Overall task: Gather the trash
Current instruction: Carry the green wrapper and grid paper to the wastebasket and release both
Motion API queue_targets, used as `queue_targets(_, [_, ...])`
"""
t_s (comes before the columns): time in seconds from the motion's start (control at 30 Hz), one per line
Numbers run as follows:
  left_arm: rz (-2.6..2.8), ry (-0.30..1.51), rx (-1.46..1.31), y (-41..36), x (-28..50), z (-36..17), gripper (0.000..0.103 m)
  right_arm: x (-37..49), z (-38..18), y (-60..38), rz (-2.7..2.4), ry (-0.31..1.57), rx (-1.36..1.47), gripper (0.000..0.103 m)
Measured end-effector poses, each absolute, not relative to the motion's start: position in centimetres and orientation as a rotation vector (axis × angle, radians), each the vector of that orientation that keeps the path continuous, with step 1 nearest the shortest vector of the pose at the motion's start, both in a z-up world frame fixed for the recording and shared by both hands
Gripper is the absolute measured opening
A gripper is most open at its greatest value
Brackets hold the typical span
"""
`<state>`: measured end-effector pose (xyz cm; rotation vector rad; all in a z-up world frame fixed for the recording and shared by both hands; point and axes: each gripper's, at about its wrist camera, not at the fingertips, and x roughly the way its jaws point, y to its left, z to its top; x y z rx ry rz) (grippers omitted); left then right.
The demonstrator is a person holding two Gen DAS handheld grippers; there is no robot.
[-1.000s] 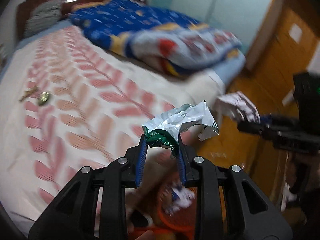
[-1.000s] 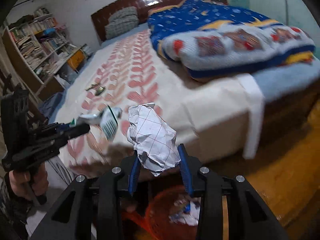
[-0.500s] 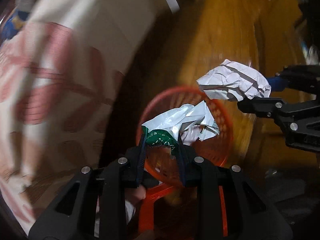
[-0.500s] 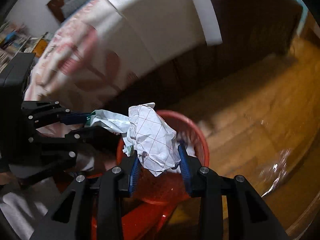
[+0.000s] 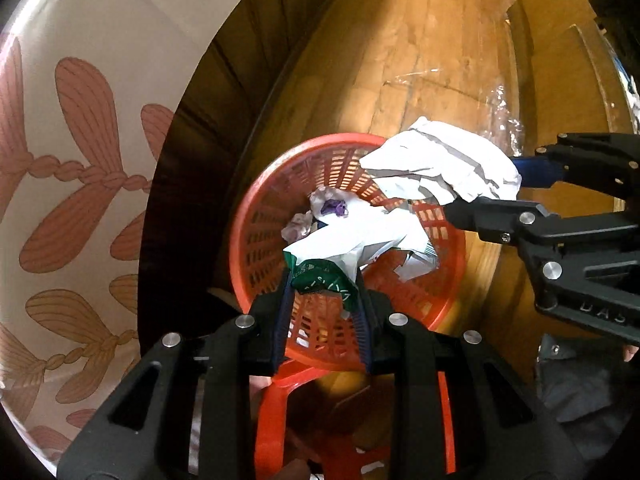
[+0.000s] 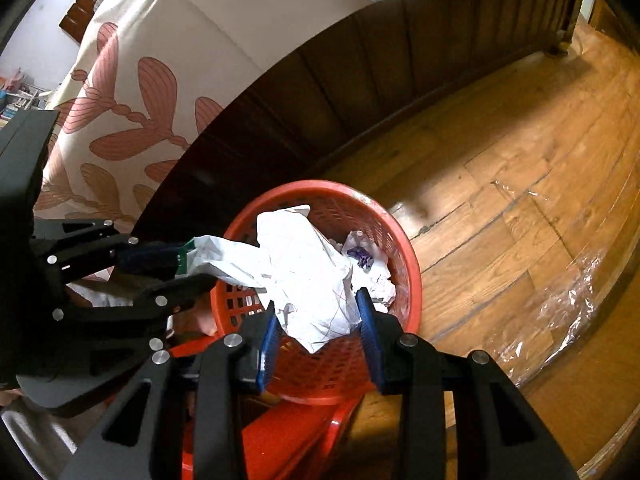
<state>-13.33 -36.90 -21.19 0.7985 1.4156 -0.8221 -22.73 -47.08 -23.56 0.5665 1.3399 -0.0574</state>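
Observation:
A red mesh basket stands on the wooden floor beside the bed, with crumpled paper inside. My left gripper is shut on a green and white wrapper and holds it over the basket. My right gripper is shut on a crumpled sheet of white paper above the basket's near rim. The right gripper and its paper show at the right of the left wrist view. The left gripper shows at the left of the right wrist view.
The bed's dark wooden side and a hanging leaf-patterned sheet are close behind the basket. Clear plastic film lies on the floor to the right. A red plastic piece sits below the basket.
Both grippers swung from over the bed down to the basket, each still holding its trash. Both items now hang lower over the basket opening.

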Motion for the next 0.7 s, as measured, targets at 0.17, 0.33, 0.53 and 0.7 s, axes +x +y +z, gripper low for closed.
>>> queue_targets(0.17, [-0.796, 1.432, 0.798, -36.9, -13.3, -21.8, 0.028, -22.2, -24.3, -46.6, -0.055, 1.357, 0.555, 0.036])
queue_targets(0.33, [-0.768, 1.442, 0.807, -36.7, -13.1, -22.4, 0.032, -22.0, -24.4, -46.4, -0.067, 1.361, 0.539, 0.041])
queue_targets(0.53, [-0.735, 1.444, 0.824, -36.3, -12.9, -22.6, 0.063, -22.7, -23.2, -47.3, -0.131, 1.343, 0.491, 0.055])
queue_targets(0.7, [-0.719, 1.451, 0.787, -35.9, -12.2, -22.0, 0.065, -22.9, -21.9, -49.1, -0.156, 1.324, 0.489, 0.056])
